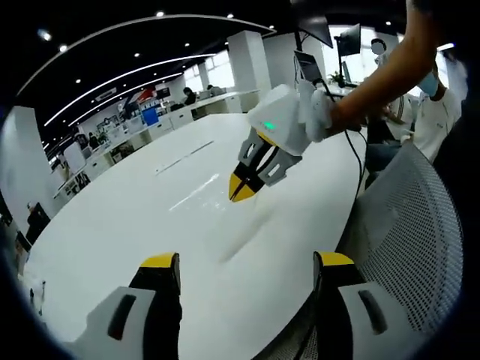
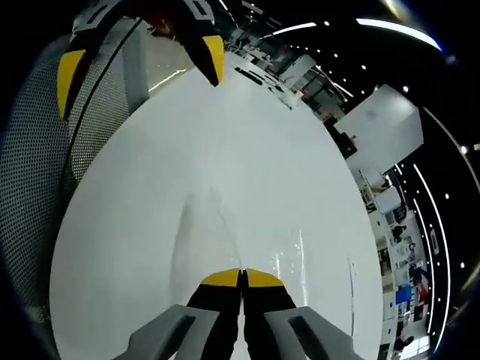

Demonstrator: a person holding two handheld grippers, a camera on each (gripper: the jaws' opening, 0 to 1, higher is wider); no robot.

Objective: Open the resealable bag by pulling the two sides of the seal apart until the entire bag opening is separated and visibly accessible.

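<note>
Left tongs point(image 1: 244, 271): jaws wide apart, holding nothing.
Right tongs point(image 2: 242, 276): tips pressed together, nothing between.
Table point(image 1: 150, 202): white.

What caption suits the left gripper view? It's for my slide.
Left gripper open above a white table; right gripper shut, hovering ahead.

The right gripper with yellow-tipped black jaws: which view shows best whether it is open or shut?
The left gripper view: the whole right gripper hangs over the white table, tips together. The right gripper view shows its own jaws from behind, tips touching.
</note>
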